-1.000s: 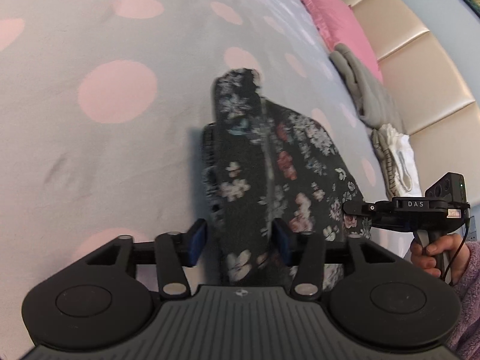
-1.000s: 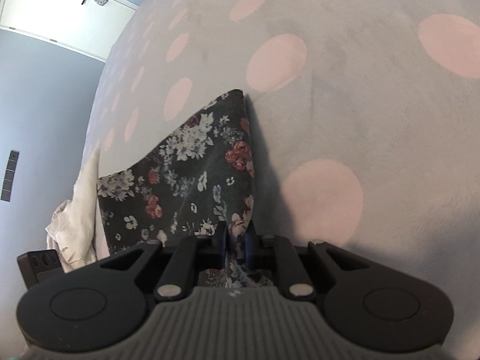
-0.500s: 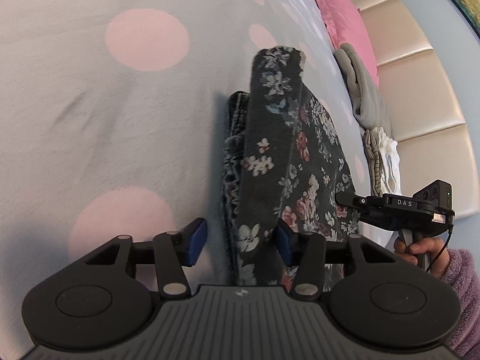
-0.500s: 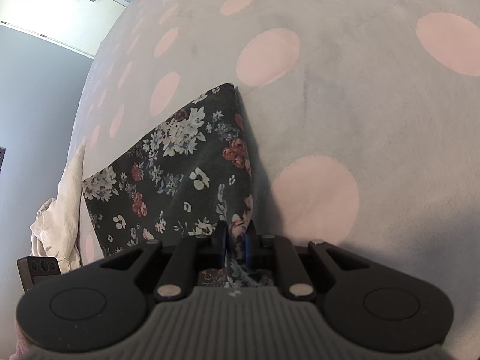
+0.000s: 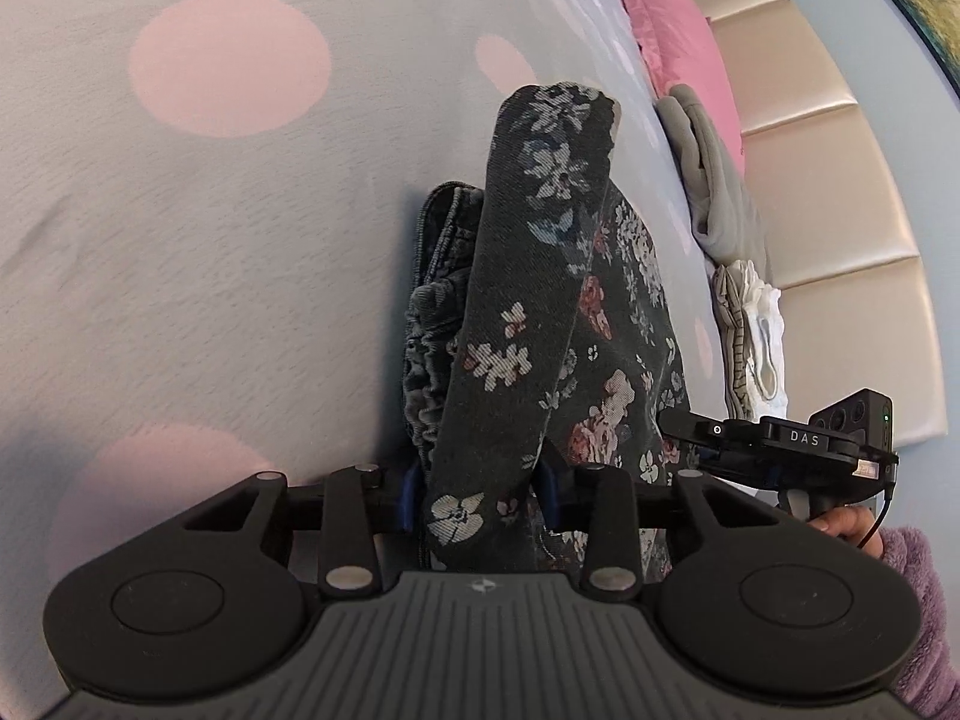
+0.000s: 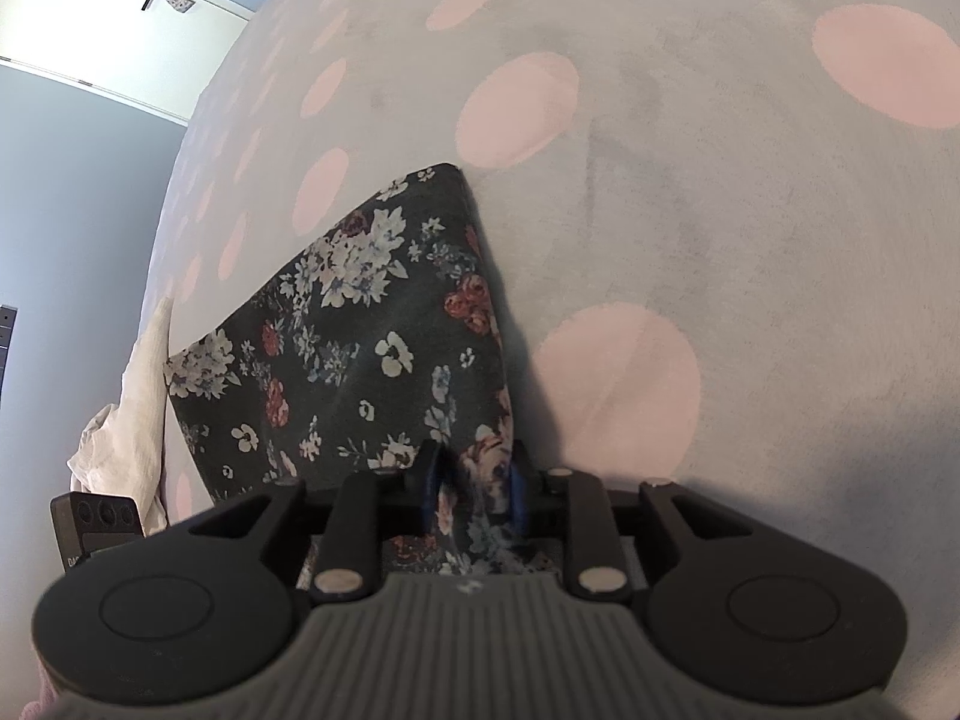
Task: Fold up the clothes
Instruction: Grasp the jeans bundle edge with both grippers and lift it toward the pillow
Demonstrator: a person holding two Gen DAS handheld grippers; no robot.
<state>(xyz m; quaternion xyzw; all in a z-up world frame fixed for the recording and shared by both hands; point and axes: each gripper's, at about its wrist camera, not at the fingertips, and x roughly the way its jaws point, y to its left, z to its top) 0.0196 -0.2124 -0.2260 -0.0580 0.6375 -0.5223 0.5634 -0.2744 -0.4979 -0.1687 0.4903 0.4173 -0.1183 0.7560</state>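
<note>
The left gripper [image 5: 480, 495] and the right gripper [image 6: 474, 483] each pinch an edge of the dark floral-print fabric garment [image 5: 540, 300] (blue pads pressed into the cloth), which drapes onto the grey bedspread with pink dots [image 5: 210, 240]; folded grey and white clothes [image 5: 720, 240] lie beside the headboard.

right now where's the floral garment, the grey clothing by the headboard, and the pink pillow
floral garment [image 5: 516, 324], left wrist view, on the raised folded strip of dark fabric
grey clothing [image 5: 717, 192], left wrist view, on the middle of the heap
pink pillow [image 5: 672, 18], left wrist view, on its upper face
</note>
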